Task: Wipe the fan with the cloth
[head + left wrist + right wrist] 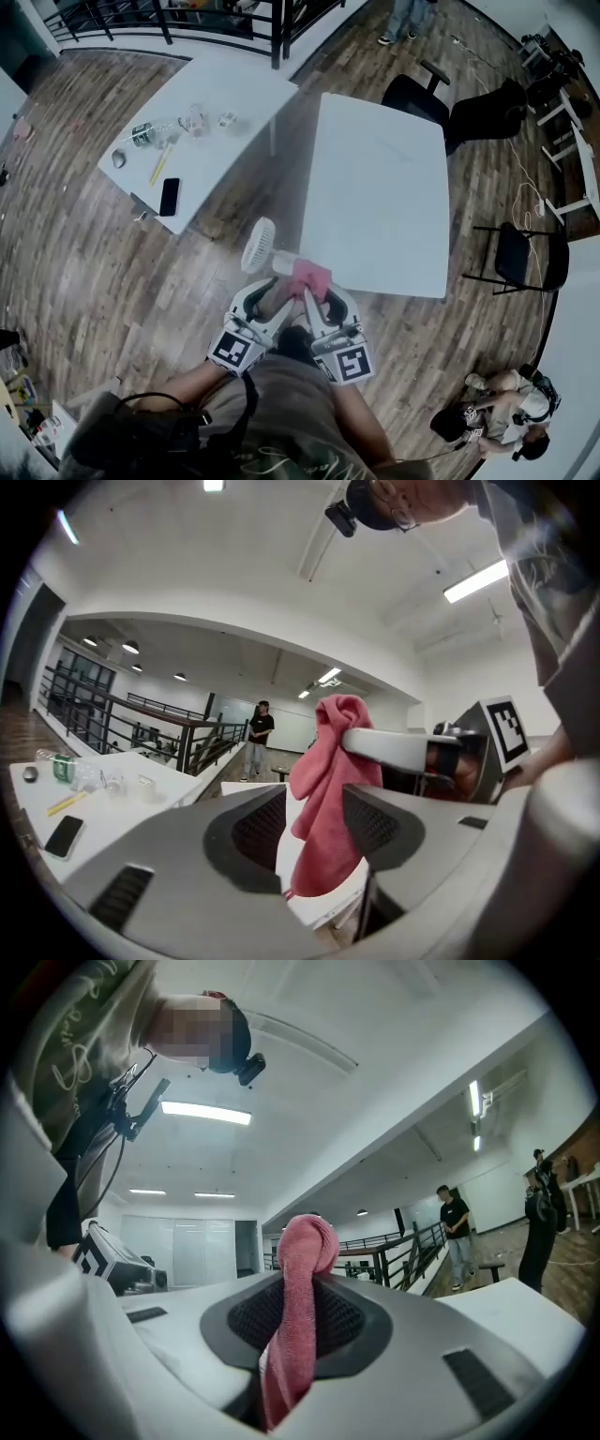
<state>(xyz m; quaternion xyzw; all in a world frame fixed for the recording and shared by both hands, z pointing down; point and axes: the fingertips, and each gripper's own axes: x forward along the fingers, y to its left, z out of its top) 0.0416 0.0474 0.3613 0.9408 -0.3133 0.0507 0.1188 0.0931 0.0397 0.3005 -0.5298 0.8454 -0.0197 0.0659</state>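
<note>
- Cloth [310,277] clamped in right gripper [319,295], bunched above its jaws.
- Left gripper [274,302]: jaws apart, gripping nothing; cloth hangs just beyond them.
- Fan [258,246] at table's [375,187] near left corner, just ahead-left of cloth; left gripper is nearer.

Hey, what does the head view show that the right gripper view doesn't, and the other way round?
Only the head view shows the fan at the near corner of the white table, and the phone lying on the other table. Only the right gripper view shows the ceiling lights and, close up, the right gripper with its jaws pressed shut on the cloth. Both views show the pink cloth and the person who holds the grippers.
</note>
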